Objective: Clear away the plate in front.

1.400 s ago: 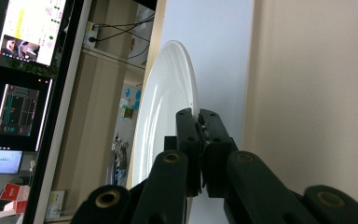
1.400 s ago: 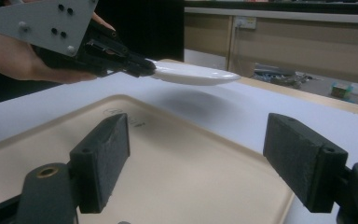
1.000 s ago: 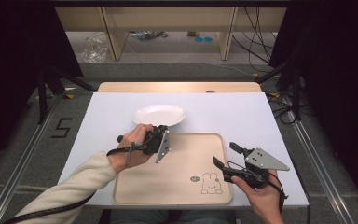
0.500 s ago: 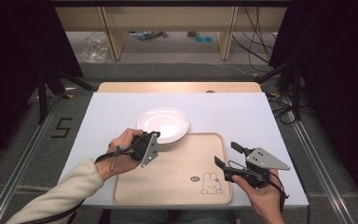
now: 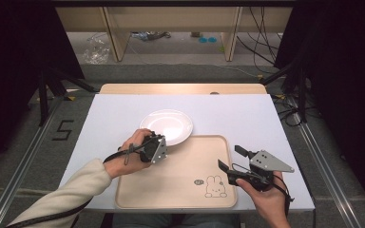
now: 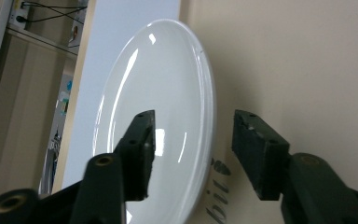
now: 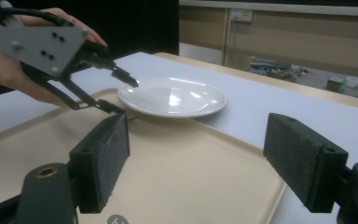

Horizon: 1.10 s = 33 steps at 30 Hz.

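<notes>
white plate point(image 5: 167, 126), beige tray point(image 5: 180, 175) w/ rabbit print

The bench point(image 5: 123, 107) carries a white top sheet; a strip of light wood point(image 5: 180, 88) shows along its far edge. Metal rails point(image 5: 28, 147) run along the left and right sides of the bench over a grey floor point(image 5: 171, 71). A black numeral 5 point(image 5: 62, 129) is marked on the floor at the left. Black curtains point(image 5: 19, 42) close off both sides of the work area. Black stand legs point(image 5: 45, 90) rest on the floor near the left and right far corners. Beyond the bench, wooden furniture legs point(image 5: 114, 38) stand on a lighter floor, with a clear plastic bag point(image 5: 95, 52), small blue items point(image 5: 206, 40) and black cables point(image 5: 261, 33) nearby. Lighting is even, from overhead.
</notes>
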Each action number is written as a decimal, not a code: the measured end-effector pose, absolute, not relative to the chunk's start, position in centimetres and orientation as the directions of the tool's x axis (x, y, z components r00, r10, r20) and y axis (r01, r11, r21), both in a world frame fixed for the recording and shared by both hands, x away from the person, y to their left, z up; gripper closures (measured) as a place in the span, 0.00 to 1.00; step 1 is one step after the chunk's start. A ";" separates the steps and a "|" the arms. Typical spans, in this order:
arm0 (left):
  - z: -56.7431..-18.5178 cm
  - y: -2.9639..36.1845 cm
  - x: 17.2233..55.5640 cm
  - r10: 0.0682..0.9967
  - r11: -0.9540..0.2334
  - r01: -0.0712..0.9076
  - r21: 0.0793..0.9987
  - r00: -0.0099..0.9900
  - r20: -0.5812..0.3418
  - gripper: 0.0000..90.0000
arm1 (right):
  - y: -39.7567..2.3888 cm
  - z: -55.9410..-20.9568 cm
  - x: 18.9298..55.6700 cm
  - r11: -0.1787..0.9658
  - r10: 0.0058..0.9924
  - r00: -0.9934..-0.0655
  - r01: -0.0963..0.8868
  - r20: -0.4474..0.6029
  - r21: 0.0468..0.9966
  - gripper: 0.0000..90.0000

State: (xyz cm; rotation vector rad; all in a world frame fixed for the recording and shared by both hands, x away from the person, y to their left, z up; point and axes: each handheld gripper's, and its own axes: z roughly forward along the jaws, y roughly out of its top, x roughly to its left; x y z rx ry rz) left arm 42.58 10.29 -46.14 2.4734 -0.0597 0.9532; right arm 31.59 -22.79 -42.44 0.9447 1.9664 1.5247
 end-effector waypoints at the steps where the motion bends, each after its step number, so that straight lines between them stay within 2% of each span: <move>1: -46.1 10.3 42.6 0.130 -0.881 -0.209 0.424 0.756 0.642 0.50 | -22.8 -42.4 31.6 0.151 0.764 -0.645 0.230 0.034 0.961 0.26; 5: -46.8 9.1 43.6 0.053 -0.911 -0.243 0.335 0.734 0.677 0.51 | -22.8 -42.4 31.6 0.152 0.762 -0.646 0.235 0.037 0.960 0.26; 12: -47.5 7.9 43.7 0.033 -0.914 -0.252 0.317 0.734 0.679 0.55 | -22.9 -42.5 31.6 0.157 0.762 -0.646 0.236 0.034 0.959 0.26; 20: -47.9 7.1 43.9 0.007 -0.926 -0.257 0.276 0.720 0.694 0.68 | -22.8 -42.6 31.6 0.158 0.761 -0.648 0.237 0.035 0.958 0.26; 25: -48.0 7.0 44.0 0.005 -0.932 -0.251 0.261 0.712 0.702 0.70 | -22.8 -42.6 31.6 0.156 0.760 -0.649 0.242 0.040 0.958 0.26; 33: -48.5 6.7 44.1 -0.003 -0.941 -0.244 0.233 0.696 0.718 0.80 | -22.8 -42.6 31.7 0.163 0.763 -0.645 0.243 0.034 0.956 0.26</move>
